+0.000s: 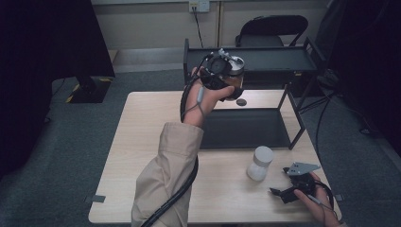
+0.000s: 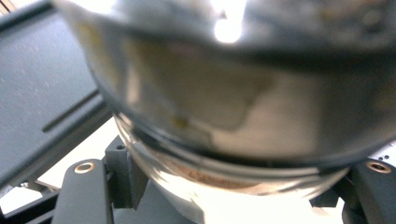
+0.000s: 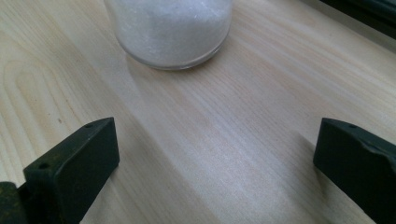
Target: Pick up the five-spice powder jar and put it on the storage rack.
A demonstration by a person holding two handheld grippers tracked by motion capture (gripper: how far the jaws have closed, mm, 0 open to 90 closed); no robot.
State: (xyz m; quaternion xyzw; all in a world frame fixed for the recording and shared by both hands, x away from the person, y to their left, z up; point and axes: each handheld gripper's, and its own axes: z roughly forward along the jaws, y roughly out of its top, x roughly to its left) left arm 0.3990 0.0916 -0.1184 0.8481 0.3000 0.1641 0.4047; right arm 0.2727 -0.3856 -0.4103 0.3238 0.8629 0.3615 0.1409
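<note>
- The jar (image 2: 224, 107) in the left gripper view was blurred and cut off by the top edge.
- The white jar (image 3: 172, 32) in the right gripper view lost its upper part past the top edge.
- In the high view, the left gripper (image 1: 226, 78) hid most of its jar.

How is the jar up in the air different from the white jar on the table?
The clear glass jar with brownish contents is held aloft in the left gripper near the black shelf; the white-filled glass jar stands on the wooden table, untouched before the open right gripper. Both are round glass jars.
</note>
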